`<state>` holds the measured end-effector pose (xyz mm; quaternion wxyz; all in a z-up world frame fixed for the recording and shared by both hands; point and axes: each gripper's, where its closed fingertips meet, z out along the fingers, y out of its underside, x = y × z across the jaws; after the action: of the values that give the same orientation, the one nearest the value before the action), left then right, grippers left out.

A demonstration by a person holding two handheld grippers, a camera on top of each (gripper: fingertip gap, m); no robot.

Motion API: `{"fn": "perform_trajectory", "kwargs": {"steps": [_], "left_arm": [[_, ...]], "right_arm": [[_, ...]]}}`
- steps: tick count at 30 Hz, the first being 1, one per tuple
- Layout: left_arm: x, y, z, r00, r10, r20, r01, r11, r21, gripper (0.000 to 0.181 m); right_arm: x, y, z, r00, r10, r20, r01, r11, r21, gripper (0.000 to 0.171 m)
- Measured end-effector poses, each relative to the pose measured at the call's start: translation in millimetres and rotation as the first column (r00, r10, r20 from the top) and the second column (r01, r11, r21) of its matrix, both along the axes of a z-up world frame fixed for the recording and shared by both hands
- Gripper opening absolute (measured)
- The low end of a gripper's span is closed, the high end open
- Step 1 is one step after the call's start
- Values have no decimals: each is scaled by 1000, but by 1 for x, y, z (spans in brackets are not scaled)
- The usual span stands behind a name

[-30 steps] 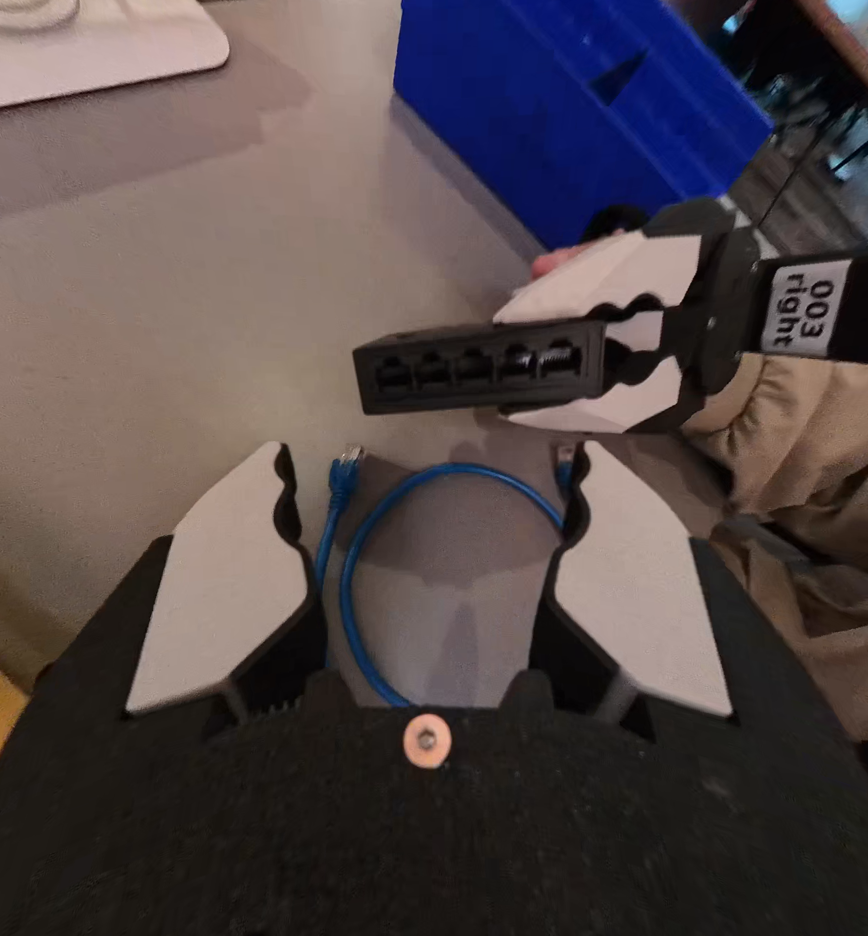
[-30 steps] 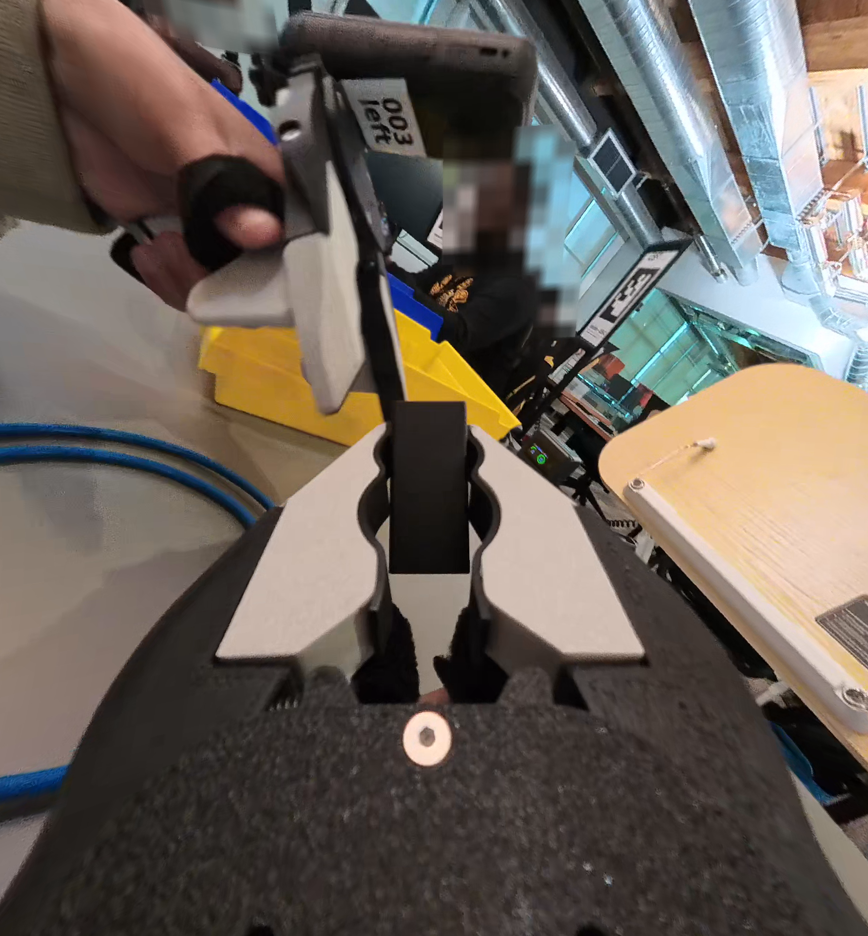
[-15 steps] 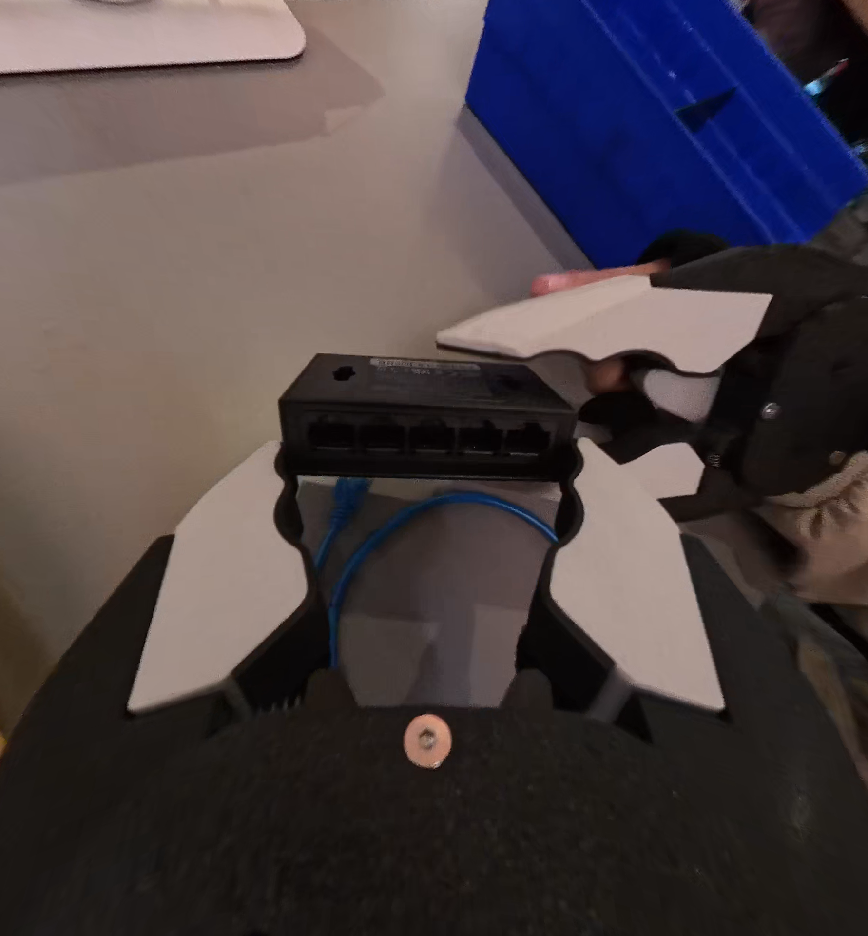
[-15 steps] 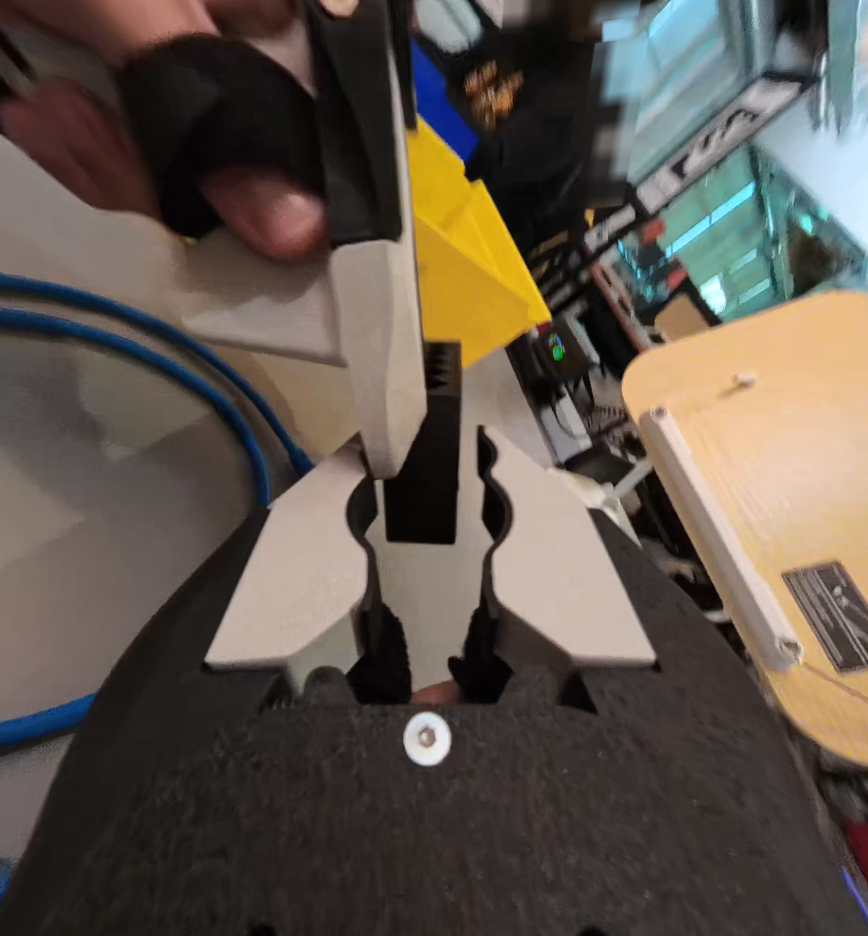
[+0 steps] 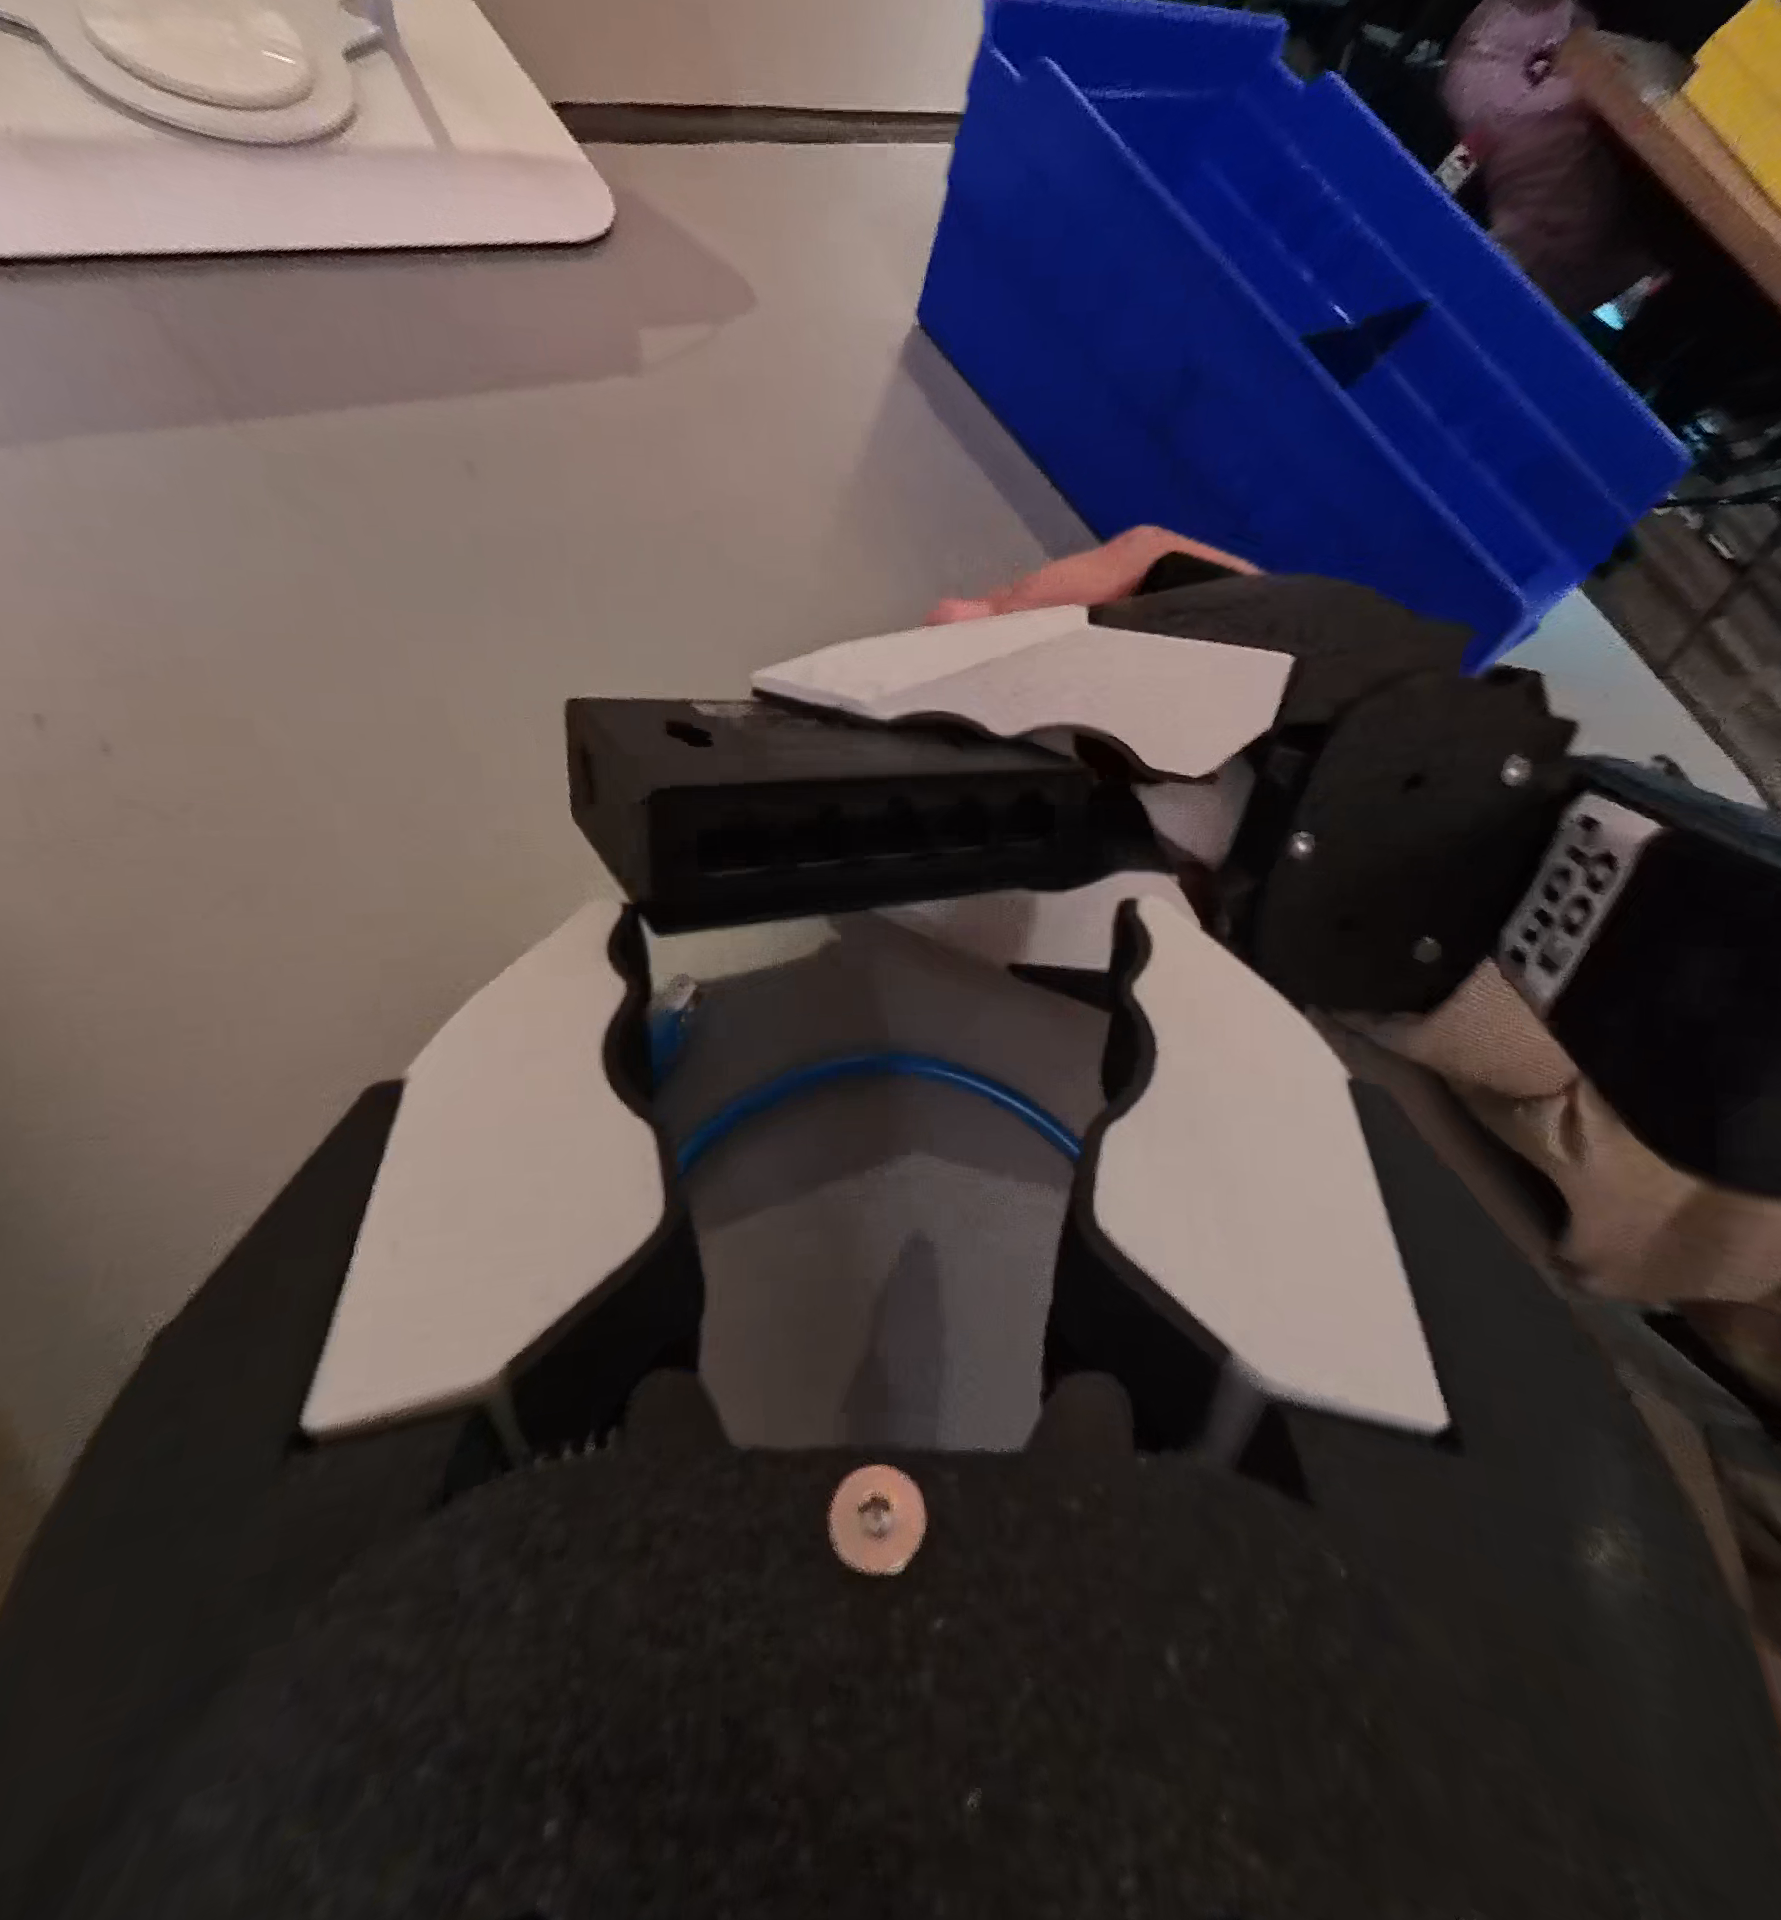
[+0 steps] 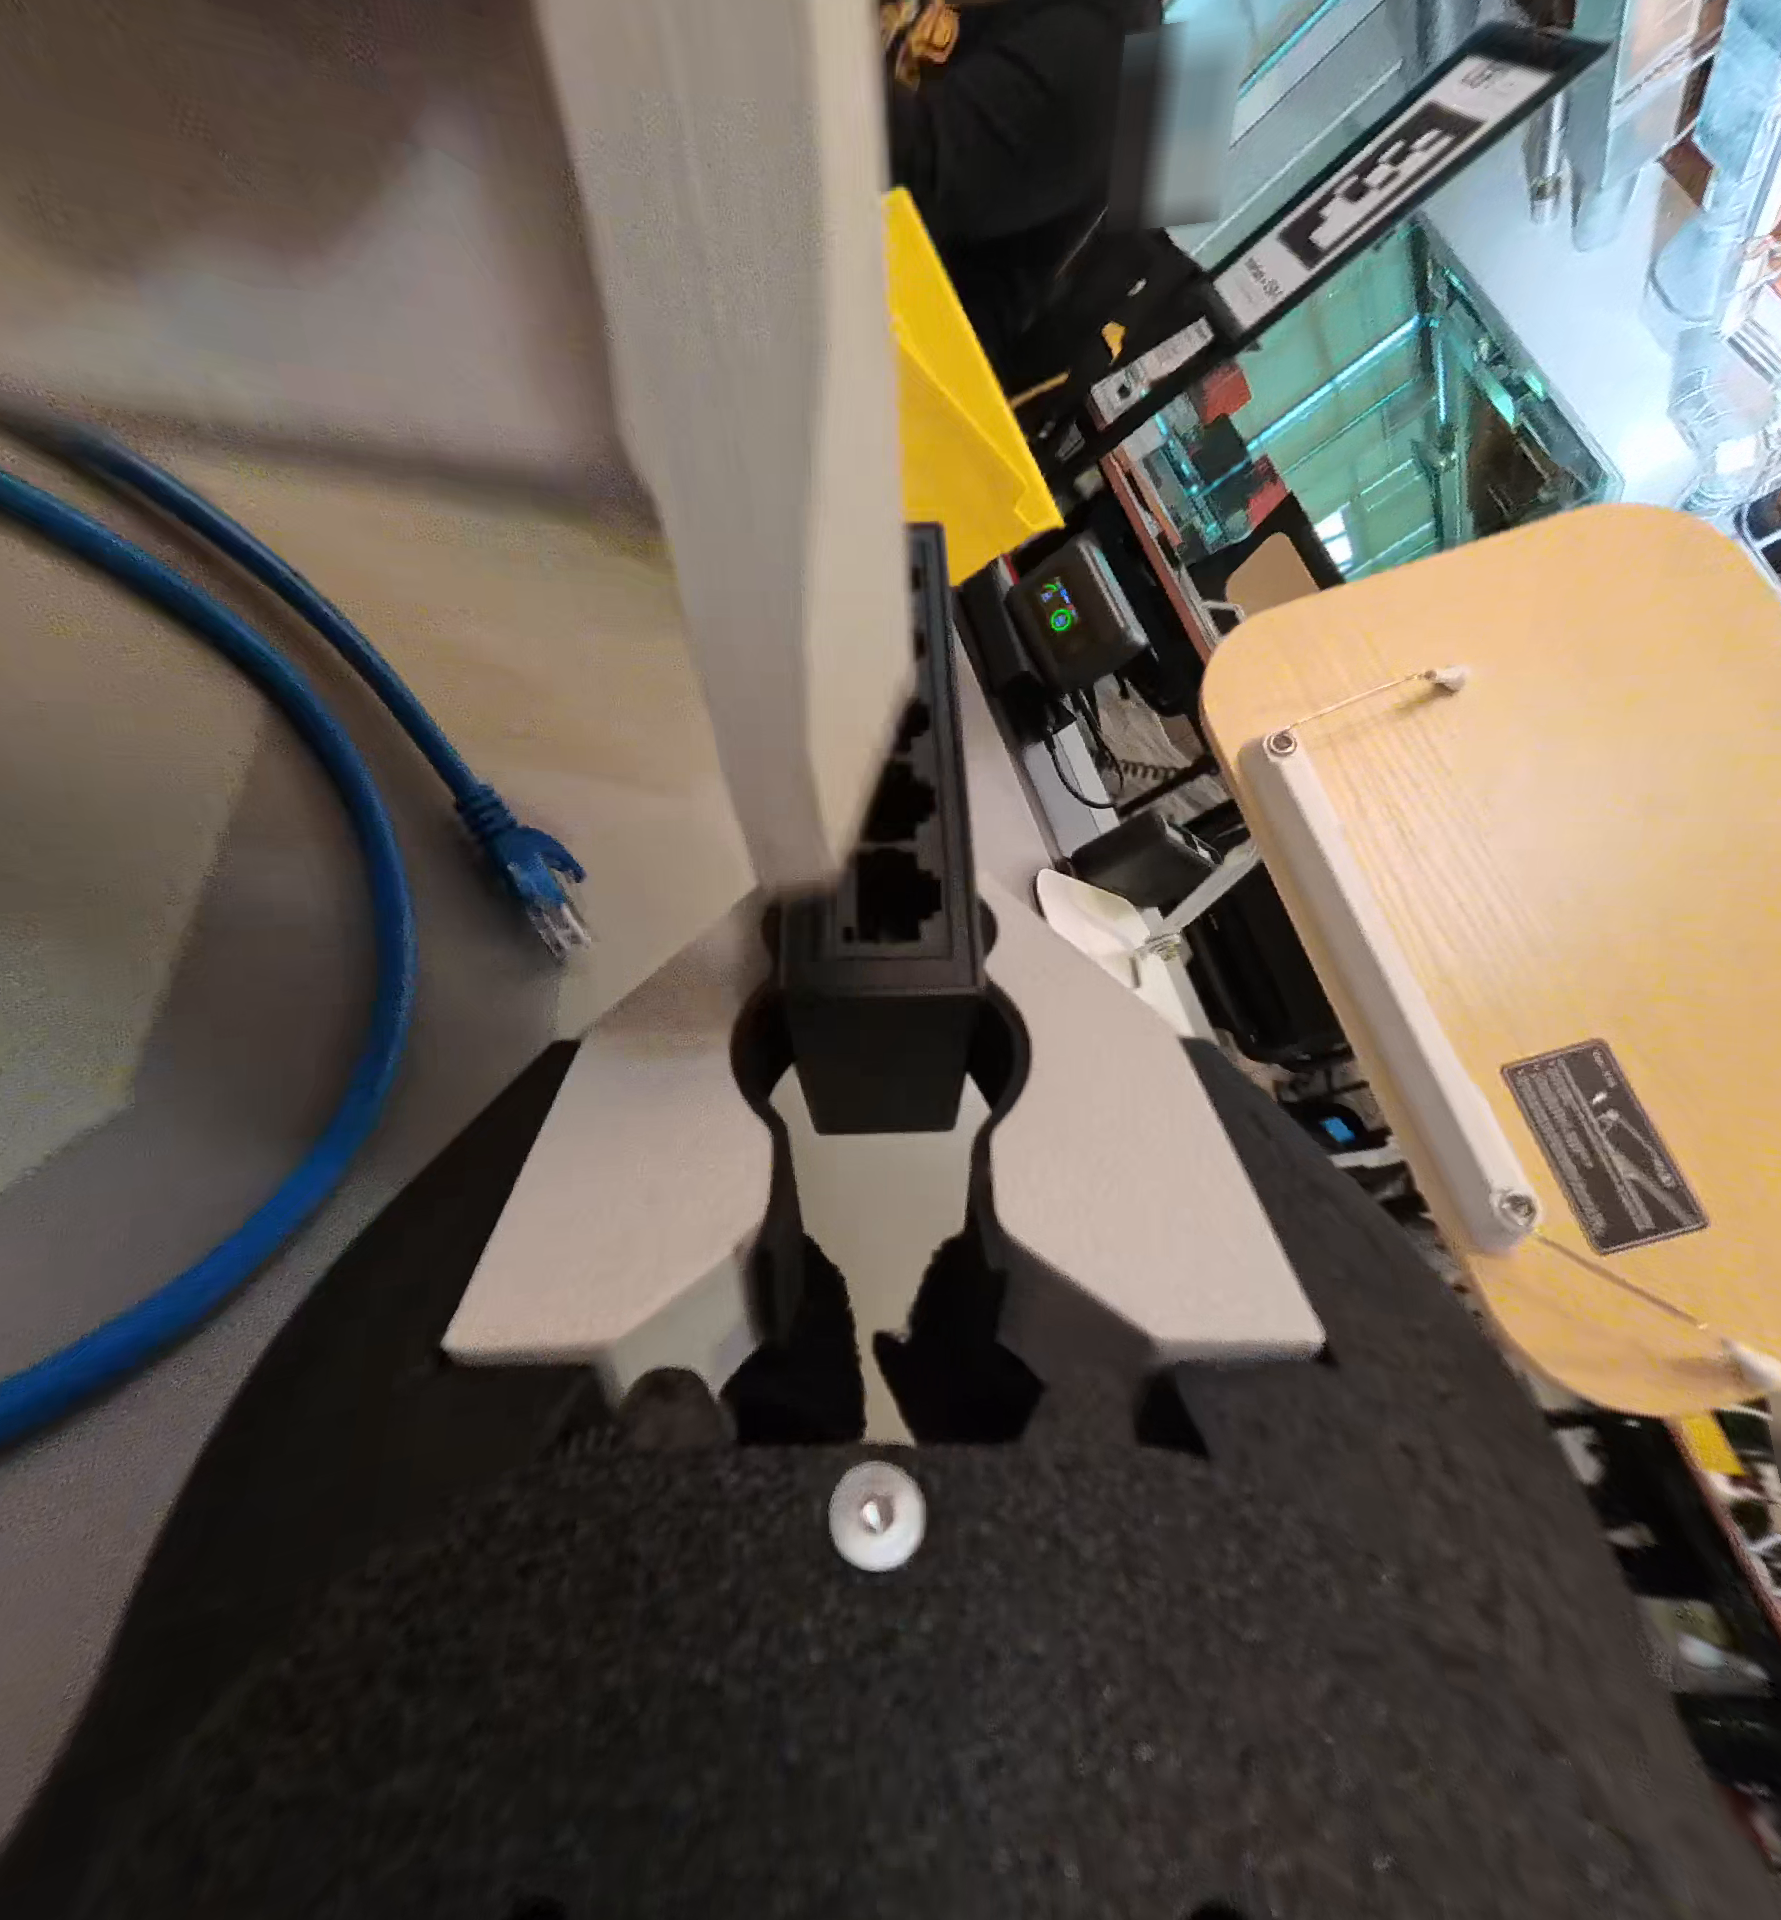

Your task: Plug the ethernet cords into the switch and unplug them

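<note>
grey tabletop (image 5: 346, 675) under soft indoor light, white rounded tray (image 5: 294, 197) at far left corner, blue plastic bin (image 5: 1281, 343) at far right edge. beyond the table: yellow bin (image 6: 953, 416), light wood board (image 6: 1551, 883) with a white bar (image 6: 1374, 987) screwed on, glass partitions (image 6: 1385, 416), dark shelving with small gear, wooden desk (image 5: 1717, 208)
</note>
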<state>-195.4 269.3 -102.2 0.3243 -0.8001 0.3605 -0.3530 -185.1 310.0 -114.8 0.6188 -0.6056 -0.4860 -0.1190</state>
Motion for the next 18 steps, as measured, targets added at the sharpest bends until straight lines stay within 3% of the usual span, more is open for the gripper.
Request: {"fn": "perform_trajectory", "kwargs": {"steps": [3, 6, 10, 13, 18], "left_arm": [[-23, 4, 3, 1000, 6, -3, -6, 999, 48, 56], [-58, 8, -29, 972, 20, -235, 24, 983, 183, 55], [-71, -1, -71, 913, -22, -407, 99, 981, 168, 44], [-74, 4, -87, 908, -6, -419, 49, 995, 92, 43], [-82, 15, -88, 951, 64, -304, -77, 997, -31, 20]], "right_arm": [[20, 11, -6, 1000, -31, -6, 31, 999, 37, 27], [30, 16, 1, 998, -61, -2, 61, 993, 98, 28], [26, 20, -3, 998, -63, 15, 62, 993, 102, 28], [24, 20, -14, 996, -60, 69, 54, 995, 90, 27], [27, 24, -20, 998, -56, 24, 56, 998, 25, 27]]}}
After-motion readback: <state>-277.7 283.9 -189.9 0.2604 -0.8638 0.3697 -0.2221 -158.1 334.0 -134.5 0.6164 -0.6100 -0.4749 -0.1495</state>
